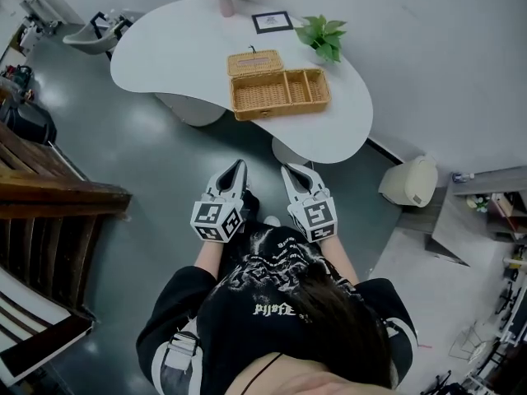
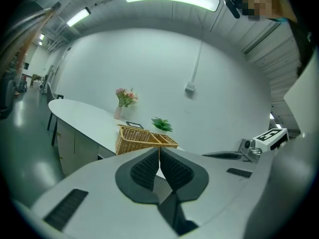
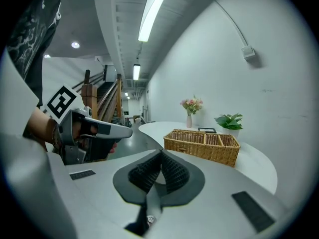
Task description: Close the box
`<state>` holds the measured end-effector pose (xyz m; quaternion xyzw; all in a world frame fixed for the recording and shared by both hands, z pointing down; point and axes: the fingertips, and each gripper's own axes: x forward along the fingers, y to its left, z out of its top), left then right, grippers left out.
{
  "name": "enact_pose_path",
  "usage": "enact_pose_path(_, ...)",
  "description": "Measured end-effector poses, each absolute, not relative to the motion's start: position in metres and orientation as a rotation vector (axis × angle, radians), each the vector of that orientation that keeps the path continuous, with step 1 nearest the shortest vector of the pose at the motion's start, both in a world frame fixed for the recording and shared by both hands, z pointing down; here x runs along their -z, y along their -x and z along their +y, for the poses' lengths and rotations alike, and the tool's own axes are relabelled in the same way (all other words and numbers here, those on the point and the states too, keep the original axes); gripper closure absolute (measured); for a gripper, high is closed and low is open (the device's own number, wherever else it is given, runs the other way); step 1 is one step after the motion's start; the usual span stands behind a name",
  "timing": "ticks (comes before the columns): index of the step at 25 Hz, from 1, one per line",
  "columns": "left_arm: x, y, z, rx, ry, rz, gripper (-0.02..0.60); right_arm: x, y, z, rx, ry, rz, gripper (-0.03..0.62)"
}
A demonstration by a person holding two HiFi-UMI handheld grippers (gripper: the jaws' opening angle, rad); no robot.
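Wooden stairs (image 1: 58, 194): far left, on the grey floor (image 1: 156, 163).
Chair (image 1: 99, 33): at the counter's left end, pale grey.
Counter (image 1: 173, 56): white, curved like a bean, set against the pale wall.
Vase (image 1: 226, 5): pink, with flowers, upright at the counter's back edge.
Left gripper (image 1: 240, 165): low over the floor in front of the person (image 1: 280, 319), pointing toward the counter, well apart from it.
Left fingers (image 2: 145, 171): pressed together at the tips, nothing between them.
Lid (image 1: 254, 62): wicker, with a dark handle, swung open behind the box's left part, hinged along its back rim.
Picture frame (image 1: 272, 21): dark, small, behind the lid near the back edge.
Box (image 1: 280, 89): wicker, open, three compartments showing, standing near the counter's front edge, between vase and plant.
Right gripper (image 1: 288, 171): just beside the left one, pointing the same way, equally far from the box.
Right fingers (image 3: 172, 172): pressed together, pinching nothing.
Plant (image 1: 323, 38): green, in a small pot, right of the box and apart from it.
Bin (image 1: 409, 181): cream, on the floor to the right, below the counter's end.
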<state>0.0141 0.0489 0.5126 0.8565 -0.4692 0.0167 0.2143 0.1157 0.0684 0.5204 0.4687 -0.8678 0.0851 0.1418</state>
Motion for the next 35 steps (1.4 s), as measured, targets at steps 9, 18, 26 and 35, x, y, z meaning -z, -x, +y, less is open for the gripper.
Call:
enact_pose_path(9,-0.512,0.014,-0.038,-0.030,-2.364,-1.336,0.555,-0.518,-0.113,-0.009,-0.253,-1.427,-2.442,0.569)
enact_pose_path(18,-0.525,0.040,-0.125,-0.072,-2.335,-1.324,0.557,-0.516,-0.099,-0.084,-0.257,-1.484,-2.370,0.569)
enact_pose_path(26,-0.525,0.060,-0.186,-0.078,-2.385,-1.235,0.555,-0.514,-0.080,-0.148,-0.366,-1.565,-2.335,0.569)
enact_pose_path(35,-0.528,0.077,-0.219,-0.120,-2.352,-1.250,0.557,-0.499,-0.080,-0.195,-0.442,-1.611,-2.333,0.569)
